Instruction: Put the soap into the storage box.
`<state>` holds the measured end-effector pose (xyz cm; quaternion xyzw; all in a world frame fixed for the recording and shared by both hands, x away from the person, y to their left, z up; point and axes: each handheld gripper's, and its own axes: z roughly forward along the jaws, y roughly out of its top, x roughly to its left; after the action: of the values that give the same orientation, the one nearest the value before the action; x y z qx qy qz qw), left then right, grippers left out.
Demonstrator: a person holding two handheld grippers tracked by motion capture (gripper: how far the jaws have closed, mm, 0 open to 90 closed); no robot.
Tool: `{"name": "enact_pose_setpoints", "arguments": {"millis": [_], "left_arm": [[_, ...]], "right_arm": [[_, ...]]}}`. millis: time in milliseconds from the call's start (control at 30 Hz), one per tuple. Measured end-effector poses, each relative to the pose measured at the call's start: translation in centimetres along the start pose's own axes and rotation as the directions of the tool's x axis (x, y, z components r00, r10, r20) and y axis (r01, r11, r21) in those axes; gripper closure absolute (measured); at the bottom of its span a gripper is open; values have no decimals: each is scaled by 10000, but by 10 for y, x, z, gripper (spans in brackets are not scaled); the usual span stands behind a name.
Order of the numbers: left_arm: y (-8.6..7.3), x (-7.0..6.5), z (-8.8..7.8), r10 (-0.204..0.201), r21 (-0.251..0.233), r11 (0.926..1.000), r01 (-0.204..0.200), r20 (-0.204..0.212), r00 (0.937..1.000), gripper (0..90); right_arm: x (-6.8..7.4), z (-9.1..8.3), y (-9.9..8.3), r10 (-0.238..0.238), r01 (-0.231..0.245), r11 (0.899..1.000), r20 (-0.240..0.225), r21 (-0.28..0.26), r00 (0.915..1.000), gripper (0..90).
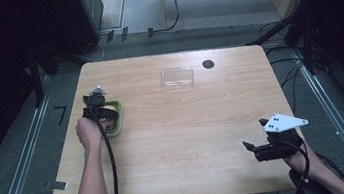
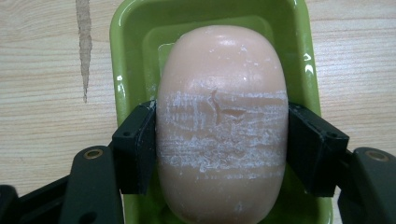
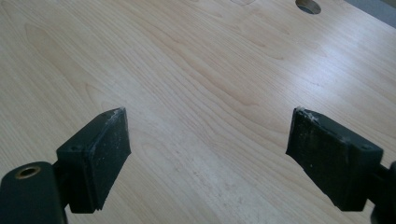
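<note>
Soap bar (image 2: 222,135), one only, lies in a single green soap dish (image 2: 128,60) on the left part of the wooden table (image 1: 179,126). In the left gripper view the bar's long axis runs straight away from the camera, lined up with the long side of the dish, one rounded end toward the gripper and the other toward the far rim. The bar is a smooth, pale peach oval with rounded ends. A broad band of white scuffing crosses its middle, and a small crack sits near the centre of that band.

Left gripper (image 2: 222,149) has its two black jaws clamped on the bar's long sides, one pad pressed against each side at the scuffed band. In the high view this left gripper (image 1: 96,107) points down over the dish (image 1: 118,115).

Right gripper (image 1: 257,150) rests near the table's front right corner, well apart from the dish. In its own view the right gripper (image 3: 208,144) has its jaws standing wide apart over bare wood, with nothing between them.

One clear plastic lid (image 1: 177,76) lies toward the far side of the table, near one dark round hole (image 1: 208,64).
</note>
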<state>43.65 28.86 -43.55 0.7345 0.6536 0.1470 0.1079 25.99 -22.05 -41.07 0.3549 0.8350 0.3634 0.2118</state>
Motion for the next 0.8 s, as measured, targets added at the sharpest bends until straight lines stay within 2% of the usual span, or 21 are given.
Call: {"name": "enact_pose_setpoints", "arguments": {"millis": [433,600,800], "left_arm": [[1,-2,-2,155,20,9999,-155,-131,9998,332],[1,-1,-4,159,41,9999,-159,-95,9998,307],[3,-3,-9,299,108,9995,-296,-327,9990,261]], "right_arm": [[0,0,0,-25,25,10000,10,-19,10000,133],[-1,0,-1,36,-36,10000,4,-8,10000,133],[-2,1,-1,39,-39,10000,-1,-43,10000,133]]}}
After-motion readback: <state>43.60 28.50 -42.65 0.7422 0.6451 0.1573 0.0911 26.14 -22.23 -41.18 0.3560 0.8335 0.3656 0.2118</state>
